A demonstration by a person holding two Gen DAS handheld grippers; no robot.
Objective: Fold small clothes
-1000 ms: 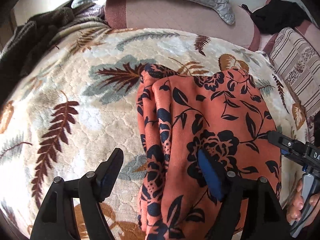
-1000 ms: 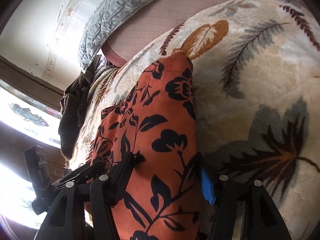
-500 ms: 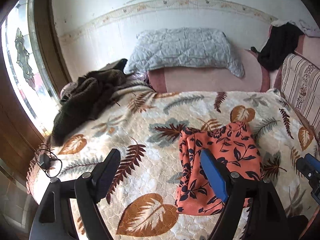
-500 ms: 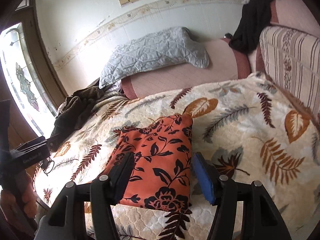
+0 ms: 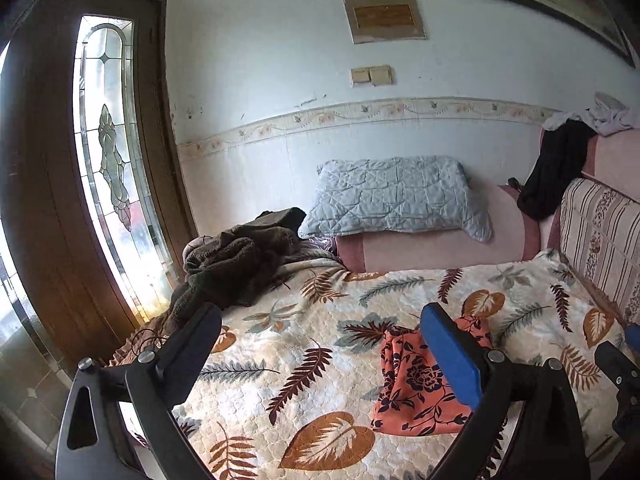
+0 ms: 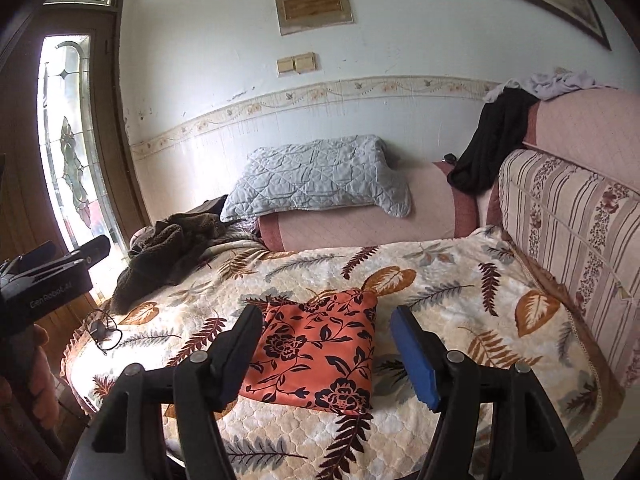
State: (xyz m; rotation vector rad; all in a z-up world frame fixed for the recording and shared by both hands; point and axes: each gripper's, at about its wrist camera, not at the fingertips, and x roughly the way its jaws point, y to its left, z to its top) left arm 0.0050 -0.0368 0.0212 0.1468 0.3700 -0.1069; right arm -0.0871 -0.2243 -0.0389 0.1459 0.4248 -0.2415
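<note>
Nearest, the left gripper (image 5: 320, 350) and right gripper (image 6: 326, 346) hover with fingers spread wide, holding nothing. Beyond them an orange floral garment (image 6: 316, 354) lies folded flat on the leaf-patterned blanket (image 6: 460, 304). Judging the fold finished, the best move is to retreat straight back without snagging it; a brown garment (image 5: 236, 264) waits farther left.

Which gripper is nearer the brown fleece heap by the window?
Left. The left gripper hangs open just right of the brown fleece heap; the right gripper, also open, sits further right, over the folded orange floral garment.
</note>
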